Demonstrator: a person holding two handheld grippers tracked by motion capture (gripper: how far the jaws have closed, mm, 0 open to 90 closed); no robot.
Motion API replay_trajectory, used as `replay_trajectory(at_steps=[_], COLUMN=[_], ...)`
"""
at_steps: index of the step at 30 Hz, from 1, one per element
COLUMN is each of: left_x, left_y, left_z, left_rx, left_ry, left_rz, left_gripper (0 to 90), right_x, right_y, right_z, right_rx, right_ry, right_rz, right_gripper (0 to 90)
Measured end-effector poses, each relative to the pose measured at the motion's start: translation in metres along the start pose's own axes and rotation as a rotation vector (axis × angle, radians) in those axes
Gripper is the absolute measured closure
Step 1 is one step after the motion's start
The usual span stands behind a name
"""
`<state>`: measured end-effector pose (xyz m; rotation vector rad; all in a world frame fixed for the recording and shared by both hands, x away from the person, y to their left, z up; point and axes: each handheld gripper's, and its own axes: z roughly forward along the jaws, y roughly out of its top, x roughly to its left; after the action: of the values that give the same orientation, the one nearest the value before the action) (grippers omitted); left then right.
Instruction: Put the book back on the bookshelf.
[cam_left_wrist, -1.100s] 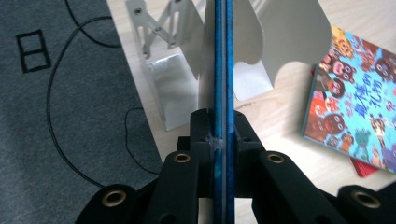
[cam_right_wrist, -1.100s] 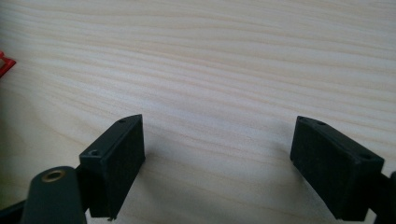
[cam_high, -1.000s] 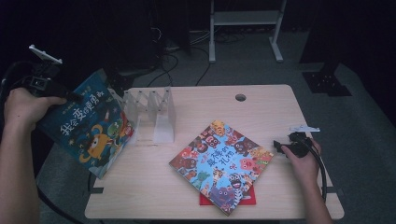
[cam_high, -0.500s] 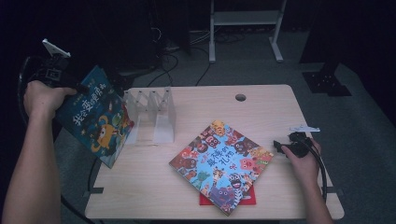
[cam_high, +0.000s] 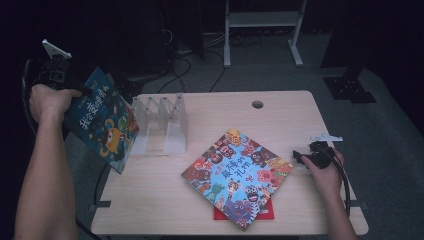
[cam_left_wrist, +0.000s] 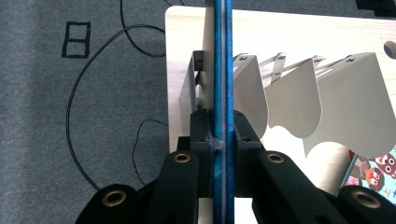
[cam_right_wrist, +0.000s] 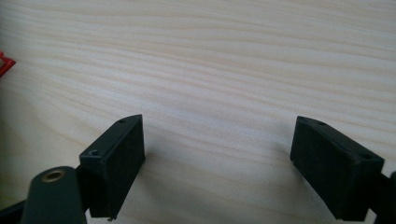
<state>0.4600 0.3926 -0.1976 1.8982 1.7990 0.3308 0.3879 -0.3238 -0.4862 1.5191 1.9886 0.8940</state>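
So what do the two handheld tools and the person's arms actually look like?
Both are black. The left tool carries a grey three-cornered plate on top, as does the right tool, and a black cable trails from each. Their jaws are flat black blocks on arms with brass-coloured rivets. Both forearms are bare, no sleeves showing.

Colourful book (cam_high: 236, 176) atop red book (cam_high: 267, 212) — mid-table.

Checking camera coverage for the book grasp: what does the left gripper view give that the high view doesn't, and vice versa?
Left gripper view alone: the jaws of the left gripper shut on the edge of the blue book, seen edge-on and lined up with the leftmost slot of the file rack.

High view alone: the book's cover, the right gripper low at the table, the colourful book lying over a red one.

Both: book, rack, tabletop.
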Motion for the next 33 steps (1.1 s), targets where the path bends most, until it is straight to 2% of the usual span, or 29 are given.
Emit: replay_trajectory(at_steps=[4, 6, 12, 18, 27, 31, 33], left_x=[-0.001, 0.0, -0.002, -0.003, -0.005, -0.012, -0.016], left_y=[0.0, -0.001, -0.002, -0.002, -0.002, -0.003, -0.004], left_z=[0.001, 0.001, -0.001, -0.012, -0.037, -0.046, -0.05], left_rx=[-0.008, -0.007, -0.013, -0.067, -0.143, -0.167, -0.182], left_ry=[0.024, 0.019, 0.016, 0.022, 0.003, -0.013, -0.036], left_rz=[0.015, 0.02, 0.045, 0.073, 0.112, 0.145, 0.161], left_gripper=[80.9, 80.5, 67.8, 60.7, 62.5, 71.1, 77.1], right_x=[0.0, 0.0, 0.0, 0.0, 0.0, 0.0, 0.0], right_y=[0.0, 0.0, 0.0, 0.0, 0.0, 0.0, 0.0], right_z=[0.0, 0.0, 0.0, 0.0, 0.0, 0.0, 0.0], right_rx=[0.002, 0.001, 0.0, 0.002, 0.002, 0.001, 0.001], right_ry=[0.0, 0.0, 0.0, 0.0, 0.0, 0.0, 0.0], right_rz=[0.0, -0.001, -0.001, 0.004, 0.003, 0.002, 0.003], right_gripper=[16.7, 16.7, 16.7, 16.7, 16.7, 16.7, 16.7])
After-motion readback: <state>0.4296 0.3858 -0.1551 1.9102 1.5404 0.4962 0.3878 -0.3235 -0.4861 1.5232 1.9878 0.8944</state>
